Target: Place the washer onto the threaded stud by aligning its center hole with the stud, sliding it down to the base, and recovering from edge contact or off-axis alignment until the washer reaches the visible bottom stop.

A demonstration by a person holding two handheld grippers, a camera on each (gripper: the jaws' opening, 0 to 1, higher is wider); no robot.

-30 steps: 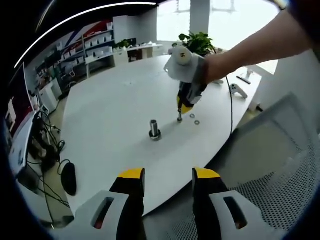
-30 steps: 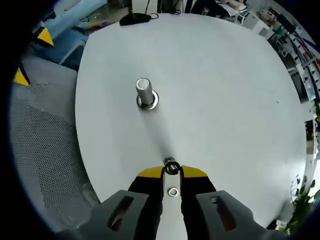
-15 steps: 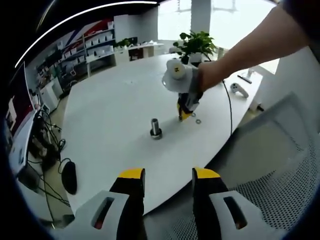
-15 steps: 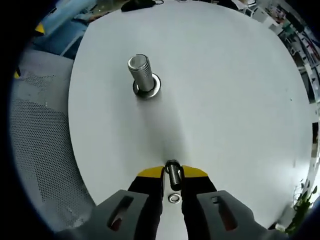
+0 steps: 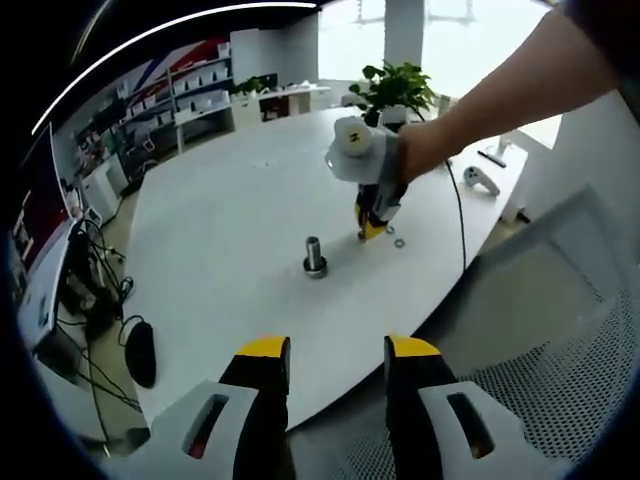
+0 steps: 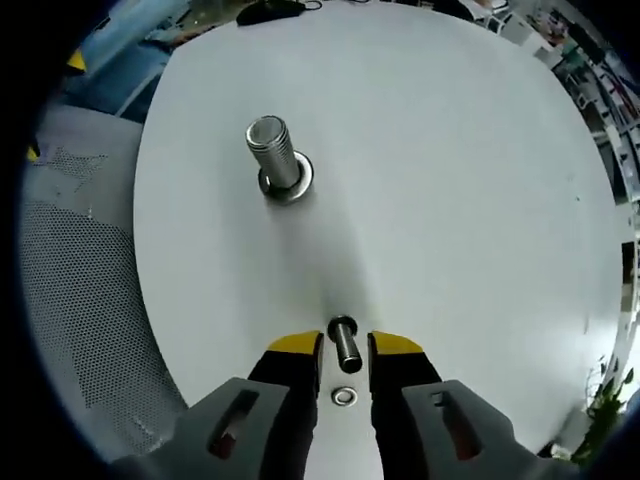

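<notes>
Washer point(image 6: 344, 396) lying flat on table point(image 6: 450, 200), not yet on threaded stud point(image 6: 272, 155), between narrowly parted jaws of right gripper point(image 6: 344, 347) beside small bolt point(image 6: 343, 333); left gripper point(image 5: 337, 350) wide, empty.

No text, label or number can be read.
</notes>
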